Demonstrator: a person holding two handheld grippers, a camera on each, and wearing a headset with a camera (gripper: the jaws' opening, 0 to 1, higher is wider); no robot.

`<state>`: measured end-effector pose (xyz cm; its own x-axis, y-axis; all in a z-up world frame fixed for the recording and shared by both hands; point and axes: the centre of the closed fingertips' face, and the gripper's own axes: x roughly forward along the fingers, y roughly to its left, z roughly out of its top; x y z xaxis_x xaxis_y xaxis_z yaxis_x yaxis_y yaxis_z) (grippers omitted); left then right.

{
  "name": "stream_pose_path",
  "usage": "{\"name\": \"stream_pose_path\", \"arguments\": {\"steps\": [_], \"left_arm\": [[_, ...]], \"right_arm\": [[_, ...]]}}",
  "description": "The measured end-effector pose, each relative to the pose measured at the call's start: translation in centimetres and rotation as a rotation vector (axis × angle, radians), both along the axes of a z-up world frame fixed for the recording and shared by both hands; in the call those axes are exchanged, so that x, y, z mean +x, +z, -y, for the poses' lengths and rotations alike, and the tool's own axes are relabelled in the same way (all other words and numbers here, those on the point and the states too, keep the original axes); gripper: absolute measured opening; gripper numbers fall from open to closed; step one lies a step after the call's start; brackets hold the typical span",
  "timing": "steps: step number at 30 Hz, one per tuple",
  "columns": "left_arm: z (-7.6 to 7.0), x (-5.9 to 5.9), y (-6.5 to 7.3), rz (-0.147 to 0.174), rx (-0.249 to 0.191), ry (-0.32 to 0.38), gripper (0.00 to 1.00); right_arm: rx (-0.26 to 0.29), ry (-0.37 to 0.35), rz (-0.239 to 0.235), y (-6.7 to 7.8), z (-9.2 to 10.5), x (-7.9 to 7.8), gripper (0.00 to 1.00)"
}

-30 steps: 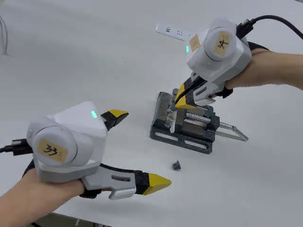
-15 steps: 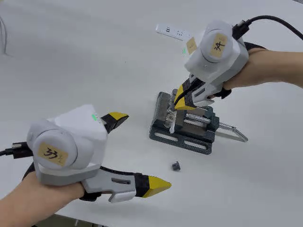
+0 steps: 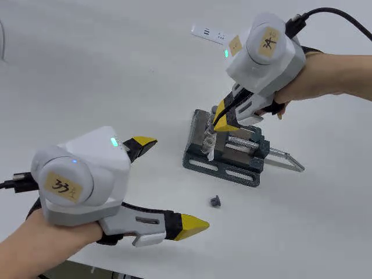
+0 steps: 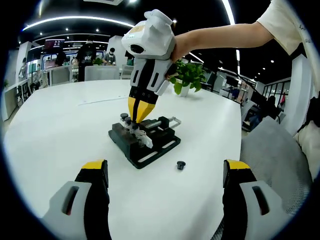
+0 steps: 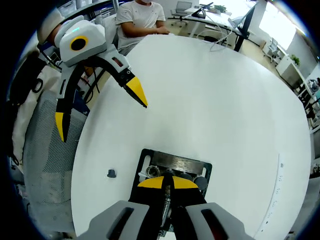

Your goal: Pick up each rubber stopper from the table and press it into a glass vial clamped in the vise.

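A dark metal vise stands on the white table, with clear glass vials clamped at its left end. My right gripper hangs just above those vials, pointing down with its yellow tips shut; nothing shows between them. Its own view looks down on the vise past the shut tips. A small dark rubber stopper lies loose in front of the vise. My left gripper is open and empty at the lower left, facing the vise and the stopper.
A white power strip lies at the far side of the table. The vise's screw handle sticks out to the right. A potted plant stands beyond the vise. A person sits at the table's far edge.
My right gripper has lifted a little above the vise and stays shut. The left gripper has hardly moved and stays open.
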<state>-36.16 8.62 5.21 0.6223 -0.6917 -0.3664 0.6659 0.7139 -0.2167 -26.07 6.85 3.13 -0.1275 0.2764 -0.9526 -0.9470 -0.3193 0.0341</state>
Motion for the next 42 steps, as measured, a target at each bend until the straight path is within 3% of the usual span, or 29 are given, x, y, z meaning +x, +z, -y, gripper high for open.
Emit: {"name": "stream_pose_path", "arguments": {"steps": [6, 15, 17, 24, 33, 42], "left_arm": [[0.13, 0.07, -0.3, -0.009, -0.004, 0.001, 0.95], [0.04, 0.4, -0.4, -0.009, -0.008, 0.007, 0.95], [-0.03, 0.45, -0.38, -0.009, -0.011, 0.012, 0.95], [-0.21, 0.4, -0.53, -0.014, -0.015, 0.021, 0.95], [0.12, 0.64, -0.66, -0.016, -0.022, 0.019, 0.95], [0.3, 0.97, -0.77, -0.017, -0.032, 0.02, 0.94]], "right_arm": [[-0.013, 0.006, 0.01, 0.02, -0.09, -0.31, 0.0], [-0.078, 0.037, 0.034, 0.01, -0.25, -0.55, 0.0], [-0.089, 0.017, 0.019, -0.01, -0.24, -0.16, 0.0], [-0.077, -0.003, 0.008, -0.08, -0.05, -0.3, 0.0], [-0.115, 0.0, 0.028, -0.31, 0.1, -0.28, 0.0], [-0.126, -0.032, 0.015, -0.43, -0.02, -0.24, 0.0]]}}
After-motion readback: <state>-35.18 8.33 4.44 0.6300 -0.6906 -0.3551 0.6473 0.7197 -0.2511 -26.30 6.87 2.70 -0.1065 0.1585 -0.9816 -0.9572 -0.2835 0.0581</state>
